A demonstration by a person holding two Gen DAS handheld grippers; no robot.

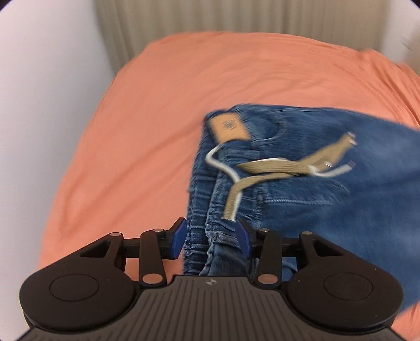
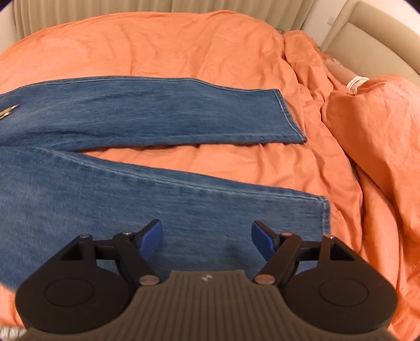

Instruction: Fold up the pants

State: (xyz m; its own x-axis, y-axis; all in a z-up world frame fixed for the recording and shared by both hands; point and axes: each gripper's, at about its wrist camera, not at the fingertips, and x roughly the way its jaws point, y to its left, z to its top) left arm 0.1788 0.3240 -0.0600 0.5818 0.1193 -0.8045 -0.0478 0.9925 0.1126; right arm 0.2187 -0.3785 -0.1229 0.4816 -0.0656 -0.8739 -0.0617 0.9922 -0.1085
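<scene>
Grippers first, since they sit nearest to us in each view. We see two of them, one per wrist camera, each with two blue pads on black linkage arms.

Our left gripper (image 1: 211,237) tilts steeply down over the waistband (image 1: 210,209) of the jeans (image 1: 328,209). Its pads stand apart with the gathered elastic band bunched up between them; the denim touches or nearly touches the right-hand pad, while a sliver of gap shows at the other one, so we read the pads as parted around the cloth, not pinching it. This view is blurred by motion.

Our right gripper (image 2: 206,236) also points steeply down, its pads spread wide above the lower part of the nearer pant leg (image 2: 183,209), with nothing clamped between them.

Beyond the left gripper, we count one beige drawstring (image 1: 275,168) with two loose ends lying across the denim, and one tan leather patch (image 1: 229,127) at the band.

Beyond the right gripper, two legs lie flat, splayed apart in a V; the farther pant leg (image 2: 157,112) ends at its hem near the rumpled bedding.

All of it rests on one orange bedsheet (image 1: 183,86). A beige headboard (image 2: 367,47) stands farthest right, ribbed panelling (image 1: 236,15) behind.
</scene>
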